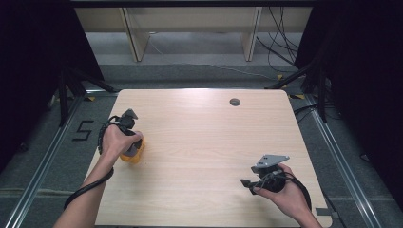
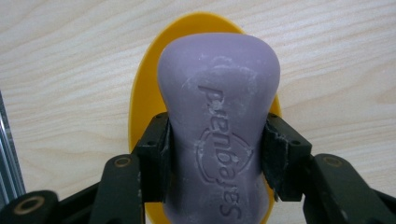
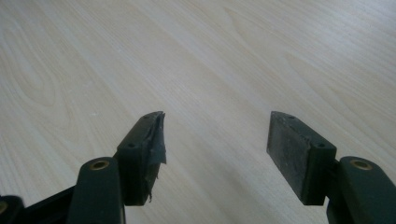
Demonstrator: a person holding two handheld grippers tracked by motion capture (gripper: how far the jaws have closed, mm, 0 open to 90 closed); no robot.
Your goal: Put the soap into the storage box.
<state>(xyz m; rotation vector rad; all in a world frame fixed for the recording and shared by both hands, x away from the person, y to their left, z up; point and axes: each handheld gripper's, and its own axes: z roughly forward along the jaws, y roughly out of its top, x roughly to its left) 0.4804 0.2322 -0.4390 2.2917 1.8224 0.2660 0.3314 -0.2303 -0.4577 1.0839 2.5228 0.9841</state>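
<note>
At the left of the high view, the left gripper (image 1: 134, 145) points down over a small yellow oval plastic dish (image 1: 133, 155) that sits near the left edge of the pale wood-grain table (image 1: 204, 142). In the left gripper view its two black jaws press on the narrow waist of a mauve, hourglass-shaped bar of soap (image 2: 219, 135), pinching it from both sides with the pads flat against it; that waist looks like the surest place to grip a slippery bar, since the wider ends keep it from sliding through. The soap lies directly over the yellow dish (image 2: 144, 100), whose rim shows around its far end, though I cannot tell whether the bar rests in the dish or hangs just above it. Raised lettering stamped into the soap reads "Safeguard", upside down in the frame, around an embossed round emblem. At the lower right of the high view, the right gripper (image 1: 248, 183) is held low over bare table, well apart from the dish; its jaws stand wide apart with nothing between them, apparently waiting.
</note>
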